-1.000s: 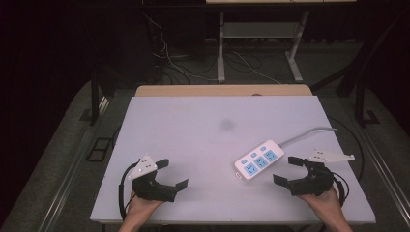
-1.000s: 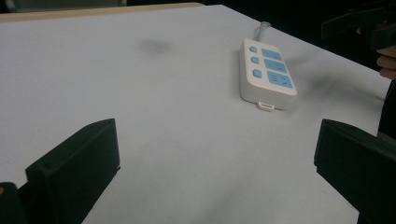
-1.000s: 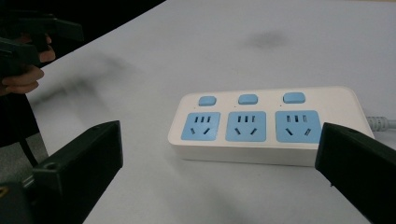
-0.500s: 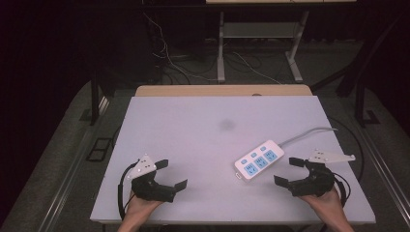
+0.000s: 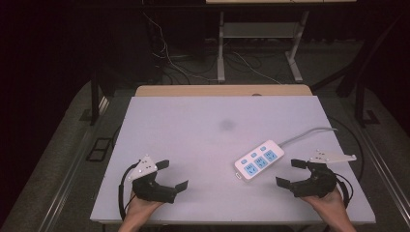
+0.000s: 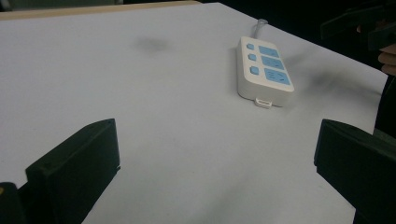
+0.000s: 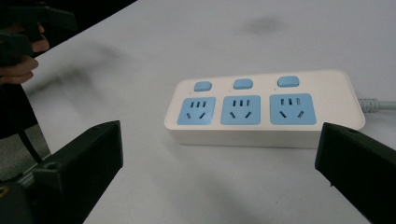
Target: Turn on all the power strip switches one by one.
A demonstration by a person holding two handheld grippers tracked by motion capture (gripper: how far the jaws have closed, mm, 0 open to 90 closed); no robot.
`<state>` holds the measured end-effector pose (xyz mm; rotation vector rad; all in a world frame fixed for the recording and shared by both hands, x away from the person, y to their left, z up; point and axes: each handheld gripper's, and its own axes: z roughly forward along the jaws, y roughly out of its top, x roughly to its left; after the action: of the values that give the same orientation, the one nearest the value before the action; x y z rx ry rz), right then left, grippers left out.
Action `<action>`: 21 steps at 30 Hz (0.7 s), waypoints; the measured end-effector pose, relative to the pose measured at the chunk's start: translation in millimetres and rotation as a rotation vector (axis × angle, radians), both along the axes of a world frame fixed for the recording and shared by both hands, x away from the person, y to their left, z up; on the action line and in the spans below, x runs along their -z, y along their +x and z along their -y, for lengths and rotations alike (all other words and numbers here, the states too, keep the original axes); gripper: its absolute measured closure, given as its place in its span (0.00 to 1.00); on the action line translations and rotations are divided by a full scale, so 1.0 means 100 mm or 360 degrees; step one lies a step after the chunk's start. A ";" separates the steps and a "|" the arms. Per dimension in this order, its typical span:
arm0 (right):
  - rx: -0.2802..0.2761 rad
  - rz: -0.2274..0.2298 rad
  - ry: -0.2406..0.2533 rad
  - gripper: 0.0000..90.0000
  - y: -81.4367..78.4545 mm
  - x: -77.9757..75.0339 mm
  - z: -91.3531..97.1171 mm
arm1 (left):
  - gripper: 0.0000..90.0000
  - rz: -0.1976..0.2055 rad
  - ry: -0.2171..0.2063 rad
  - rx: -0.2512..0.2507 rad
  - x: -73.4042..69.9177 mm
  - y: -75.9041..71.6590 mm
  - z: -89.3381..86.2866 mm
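A white power strip [image 5: 259, 159] with three blue sockets and three blue switches lies flat on the white table [image 5: 203, 145], right of the middle; its grey cable [image 5: 309, 133] runs off toward the right edge. My right gripper [image 5: 291, 172] rests near the front right, open and empty, a short way right of the strip. In the right gripper view the power strip [image 7: 264, 108] lies just ahead between the spread jaws. My left gripper [image 5: 172, 175] sits open and empty at the front left. From the left gripper view the power strip [image 6: 264, 71] lies farther off, at the upper right.
A faint dark smudge [image 5: 226, 124] marks the table's middle. A wooden strip [image 5: 222, 90] borders the far edge. Beyond it, on the dark floor, stand metal table legs [image 5: 221, 46] and loose cables [image 5: 164, 48].
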<state>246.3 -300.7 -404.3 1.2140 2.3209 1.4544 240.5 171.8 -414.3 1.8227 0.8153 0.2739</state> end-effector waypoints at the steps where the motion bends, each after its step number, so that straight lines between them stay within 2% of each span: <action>1: 0.0000 -0.0004 -0.0007 0.01 0.00 0.00 0.00 | 0.00 -0.0001 0.0000 0.0000 0.00 0.00 0.00; 12: -0.0034 -0.0035 -0.0063 0.01 0.03 -0.03 -0.03 | 0.00 -0.0011 0.0020 0.0013 0.02 -0.01 0.03; 21: -0.0096 -0.0059 -0.0116 0.01 0.13 -0.11 -0.10 | 0.00 -0.0014 0.0024 0.0019 0.03 -0.01 0.05</action>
<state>259.5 -290.3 -392.9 1.1712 2.4324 1.3635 239.5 166.5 -416.9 1.8432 0.8102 0.2651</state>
